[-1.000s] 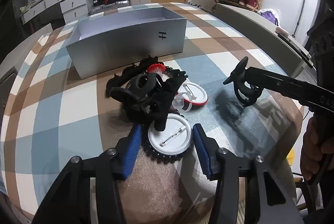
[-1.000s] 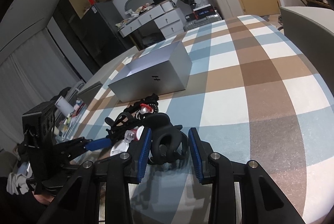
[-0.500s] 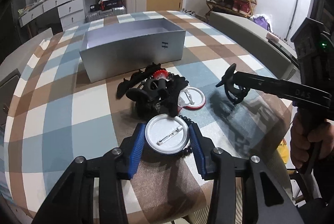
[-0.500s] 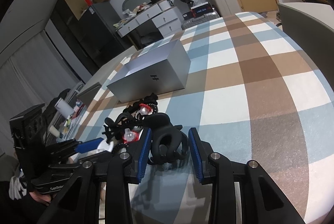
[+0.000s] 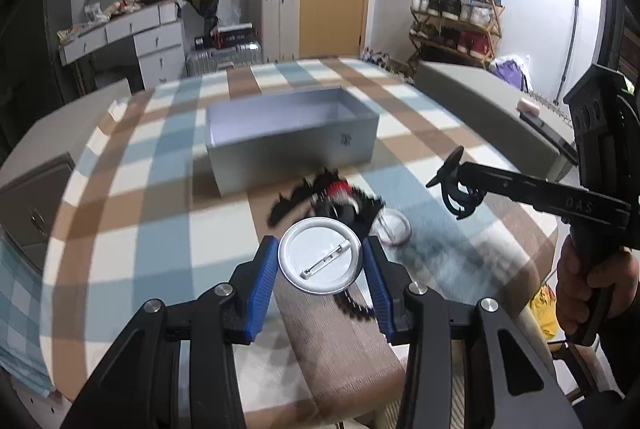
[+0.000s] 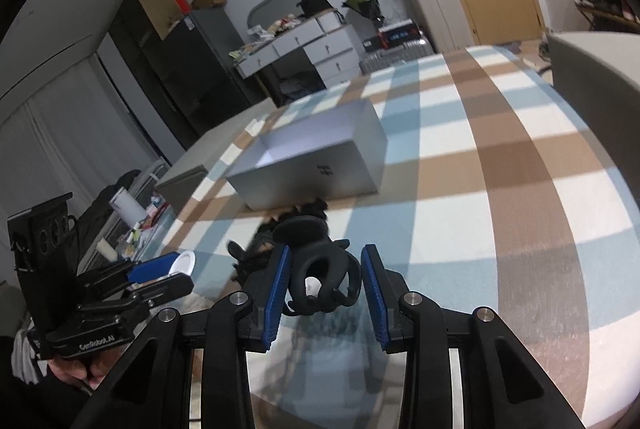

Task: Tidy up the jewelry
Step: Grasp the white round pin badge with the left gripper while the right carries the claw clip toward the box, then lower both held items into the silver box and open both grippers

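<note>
So the left gripper (image 5: 322,265) has its jaws clamped on a round white pin badge (image 5: 321,255), back side up so you can see the pin, held up above the checked counter (image 5: 120,229) with a string of dark beads (image 5: 354,305) dangling under it. Over on the other side, the right gripper (image 6: 323,279) has its jaws closed on a black hair claw (image 6: 318,277), also lifted off the cloth. The rest of the jewelry pile (image 5: 332,195) (black bits, something red, and a red-rimmed badge (image 5: 394,229)) sits on the counter just in front of the open grey box (image 5: 292,145), which looks empty inside from the left view.
</note>
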### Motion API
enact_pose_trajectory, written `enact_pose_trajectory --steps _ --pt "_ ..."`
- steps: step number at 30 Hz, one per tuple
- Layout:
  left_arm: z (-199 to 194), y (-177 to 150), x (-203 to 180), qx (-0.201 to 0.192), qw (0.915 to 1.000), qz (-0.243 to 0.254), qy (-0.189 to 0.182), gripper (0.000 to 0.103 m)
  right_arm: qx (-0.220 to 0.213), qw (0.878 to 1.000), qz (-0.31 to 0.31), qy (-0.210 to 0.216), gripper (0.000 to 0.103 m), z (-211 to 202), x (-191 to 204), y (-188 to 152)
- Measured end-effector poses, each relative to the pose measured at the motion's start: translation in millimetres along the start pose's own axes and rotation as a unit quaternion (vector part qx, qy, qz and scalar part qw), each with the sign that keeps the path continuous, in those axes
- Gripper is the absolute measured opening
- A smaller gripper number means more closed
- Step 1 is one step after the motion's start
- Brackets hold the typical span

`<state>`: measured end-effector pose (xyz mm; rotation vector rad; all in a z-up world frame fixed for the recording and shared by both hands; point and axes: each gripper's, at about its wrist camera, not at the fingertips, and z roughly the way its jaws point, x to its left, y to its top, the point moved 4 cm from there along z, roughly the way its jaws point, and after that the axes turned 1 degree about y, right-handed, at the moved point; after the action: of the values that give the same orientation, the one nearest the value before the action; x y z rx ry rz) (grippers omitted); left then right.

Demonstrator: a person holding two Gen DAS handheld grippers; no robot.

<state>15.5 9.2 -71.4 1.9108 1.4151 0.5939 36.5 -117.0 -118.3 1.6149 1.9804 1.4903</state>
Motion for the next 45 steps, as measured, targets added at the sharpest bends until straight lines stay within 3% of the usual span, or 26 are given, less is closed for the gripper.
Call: enact_pose_trajectory --steps 12,23,31,45 --pt "2 51 22 -0.051 0.9987 -0.011 0.001 0.038 -0.042 0.998 -0.020 0.045 0.035 3 28 51" --pt "36 86 44 -0.058 0.9982 -0.003 0.010 0.038 -0.059 0.995 -0.029 0.078 0.035 37 32 108" --pt "72 98 51 -0.026 0.9995 -0.016 -0.005 0.038 -0.041 0.995 -0.037 0.079 0.035 75 24 132" --pt "115 93 54 0.042 0.9986 -0.022 -0.023 0.037 0.029 0.998 -0.014 0.050 0.035 135 -9 123"
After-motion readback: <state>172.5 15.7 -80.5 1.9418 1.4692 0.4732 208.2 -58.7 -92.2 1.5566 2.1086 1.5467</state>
